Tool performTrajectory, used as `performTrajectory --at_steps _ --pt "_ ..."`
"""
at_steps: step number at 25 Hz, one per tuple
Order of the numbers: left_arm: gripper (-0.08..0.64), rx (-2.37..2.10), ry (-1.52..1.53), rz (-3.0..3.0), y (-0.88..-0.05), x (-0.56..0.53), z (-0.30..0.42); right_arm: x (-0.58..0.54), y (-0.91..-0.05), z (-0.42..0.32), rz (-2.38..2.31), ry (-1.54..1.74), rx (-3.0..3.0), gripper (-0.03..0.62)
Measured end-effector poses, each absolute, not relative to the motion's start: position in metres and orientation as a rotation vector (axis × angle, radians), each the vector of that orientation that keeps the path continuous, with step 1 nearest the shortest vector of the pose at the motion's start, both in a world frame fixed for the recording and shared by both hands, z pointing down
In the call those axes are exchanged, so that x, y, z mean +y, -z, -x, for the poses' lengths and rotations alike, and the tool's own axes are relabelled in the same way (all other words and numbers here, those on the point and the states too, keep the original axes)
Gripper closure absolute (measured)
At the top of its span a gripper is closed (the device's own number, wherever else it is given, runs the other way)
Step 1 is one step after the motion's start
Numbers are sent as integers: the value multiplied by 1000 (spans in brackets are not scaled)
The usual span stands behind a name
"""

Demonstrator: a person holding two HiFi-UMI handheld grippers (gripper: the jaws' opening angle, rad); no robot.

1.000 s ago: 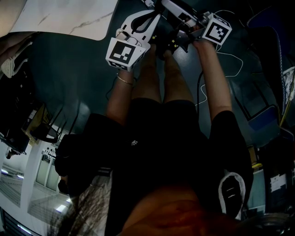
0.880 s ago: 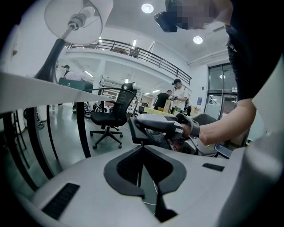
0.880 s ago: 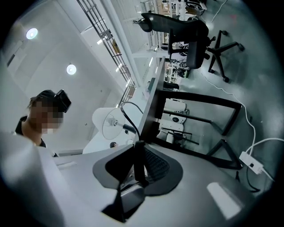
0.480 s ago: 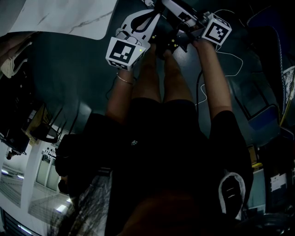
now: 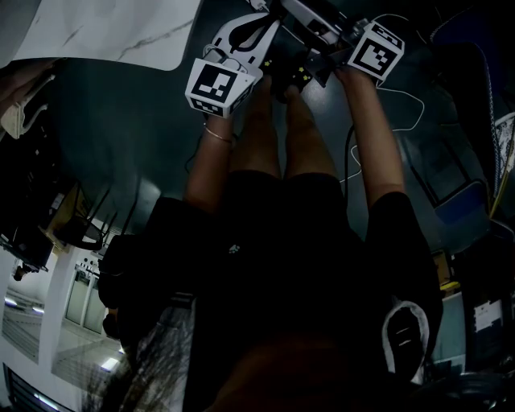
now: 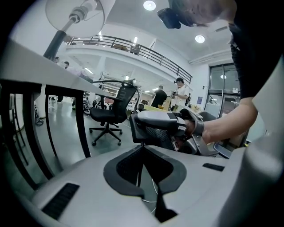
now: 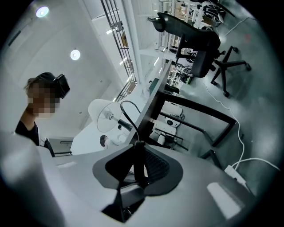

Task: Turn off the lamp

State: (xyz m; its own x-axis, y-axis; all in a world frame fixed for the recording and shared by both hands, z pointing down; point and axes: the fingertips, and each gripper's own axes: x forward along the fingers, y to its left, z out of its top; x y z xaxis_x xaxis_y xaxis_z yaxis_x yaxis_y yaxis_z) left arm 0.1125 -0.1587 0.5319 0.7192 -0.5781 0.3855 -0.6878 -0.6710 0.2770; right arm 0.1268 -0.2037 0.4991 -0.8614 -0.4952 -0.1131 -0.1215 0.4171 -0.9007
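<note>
Between the pads of the right gripper (image 7: 136,145) sits a black cord (image 7: 134,117). The jaws have just been closing and now pinch it, probably to work its switch. The cord climbs toward 11 o'clock to the lamp (image 7: 106,117) on the table (image 6: 31,62). The left gripper (image 6: 142,150), its jaws together on a thin dark line, seems to steady the same cord.

We find the head view dim and murky, its brightest patch the white tabletop (image 5: 105,28). Both gripper views are bright under round ceiling lights (image 6: 149,5) (small glaring discs), with fisheye bending, black vignetted corners and softly blurred near surfaces.
</note>
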Motion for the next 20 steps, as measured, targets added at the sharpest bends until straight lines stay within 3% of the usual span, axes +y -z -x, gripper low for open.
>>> performTrajectory --at_steps 20 --pt "545 -1060 -380 -2437 -539 -159 -105 -212 -521 -136 767 1383 2380 526"
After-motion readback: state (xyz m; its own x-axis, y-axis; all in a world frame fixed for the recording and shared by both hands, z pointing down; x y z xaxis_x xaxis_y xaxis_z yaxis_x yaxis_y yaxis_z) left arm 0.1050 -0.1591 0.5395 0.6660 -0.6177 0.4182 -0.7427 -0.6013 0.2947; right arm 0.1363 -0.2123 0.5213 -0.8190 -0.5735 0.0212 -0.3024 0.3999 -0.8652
